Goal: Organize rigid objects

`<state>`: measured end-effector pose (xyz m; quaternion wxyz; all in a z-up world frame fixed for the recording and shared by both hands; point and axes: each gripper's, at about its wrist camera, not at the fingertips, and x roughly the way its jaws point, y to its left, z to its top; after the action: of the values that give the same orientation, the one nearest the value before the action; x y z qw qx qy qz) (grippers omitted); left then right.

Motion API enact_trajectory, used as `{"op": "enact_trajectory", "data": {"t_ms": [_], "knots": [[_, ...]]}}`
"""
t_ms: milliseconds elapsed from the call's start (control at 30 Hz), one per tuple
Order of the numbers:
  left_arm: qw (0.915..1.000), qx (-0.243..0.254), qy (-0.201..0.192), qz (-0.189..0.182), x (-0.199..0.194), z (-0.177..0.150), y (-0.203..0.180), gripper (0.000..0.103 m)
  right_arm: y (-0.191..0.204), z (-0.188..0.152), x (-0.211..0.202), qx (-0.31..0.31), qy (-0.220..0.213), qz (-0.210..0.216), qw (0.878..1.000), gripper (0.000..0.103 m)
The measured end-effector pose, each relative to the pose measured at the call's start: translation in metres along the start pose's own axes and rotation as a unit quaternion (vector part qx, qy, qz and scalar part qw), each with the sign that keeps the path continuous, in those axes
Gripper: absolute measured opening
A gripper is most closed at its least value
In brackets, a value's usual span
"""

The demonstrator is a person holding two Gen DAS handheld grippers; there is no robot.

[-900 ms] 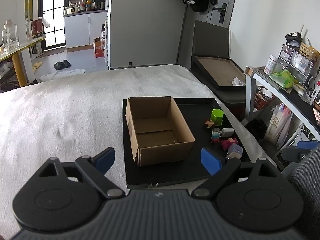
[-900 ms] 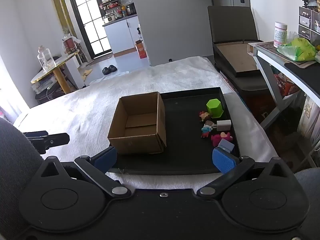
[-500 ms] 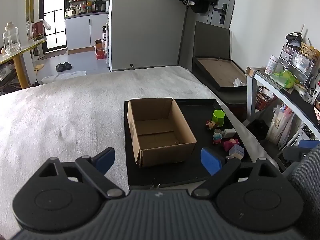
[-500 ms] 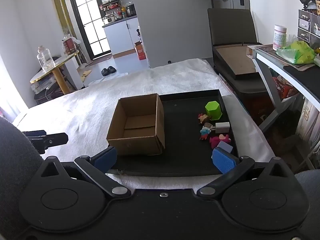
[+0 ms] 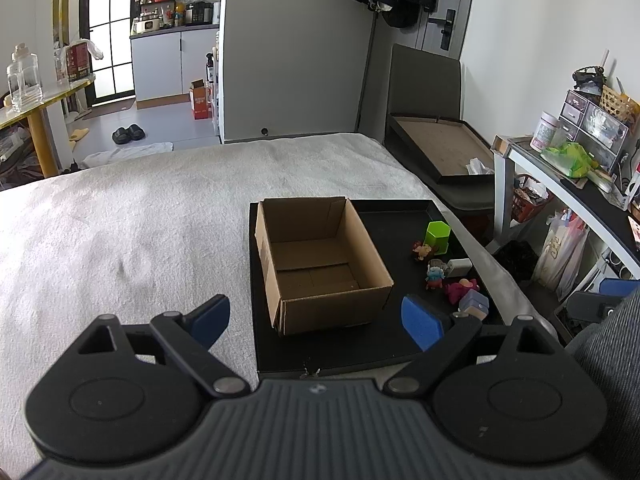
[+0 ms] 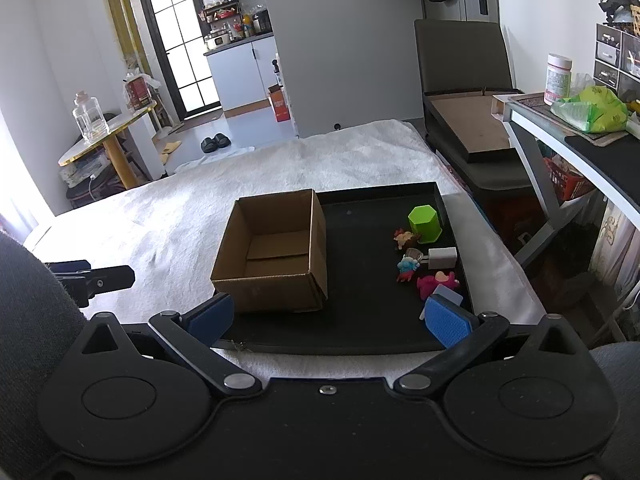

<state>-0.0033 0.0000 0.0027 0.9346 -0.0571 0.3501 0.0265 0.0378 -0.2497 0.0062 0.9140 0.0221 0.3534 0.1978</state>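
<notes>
Cardboard box (image 5: 320, 264) sitting empty on black tray (image 5: 360, 352)
Small toys (image 6: 428, 268) and green cup (image 6: 425, 222) are lying along the tray's right edge; left gripper (image 5: 316, 318) and right gripper (image 6: 326, 318) are hovering wide, holding nothing.

Daylight fills the room from the tall window (image 5: 112, 28) at the far left, and in my right-hand view that same window (image 6: 180, 40) is blown out to plain white, washing the near stretch of the white blanket (image 6: 132, 216) into glare. The black tray (image 5: 400, 344) stays dark and flat, with only a soft shadow beside the cardboard box (image 5: 320, 264). Both views are sharp at the middle, but the fisheye bends walls and door frames near the edges, and the corners fall to black.
</notes>
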Motion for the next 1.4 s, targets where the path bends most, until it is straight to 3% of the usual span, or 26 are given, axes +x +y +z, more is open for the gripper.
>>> {"op": "enact_trajectory", "data": {"t_ms": [1400], "knots": [[0.9999, -0.002, -0.009, 0.005, -0.0027, 0.0006, 0.0017, 0.092, 0.0051, 0.0066, -0.0006, -0.019, -0.005, -0.012, 1.0, 0.103]]}}
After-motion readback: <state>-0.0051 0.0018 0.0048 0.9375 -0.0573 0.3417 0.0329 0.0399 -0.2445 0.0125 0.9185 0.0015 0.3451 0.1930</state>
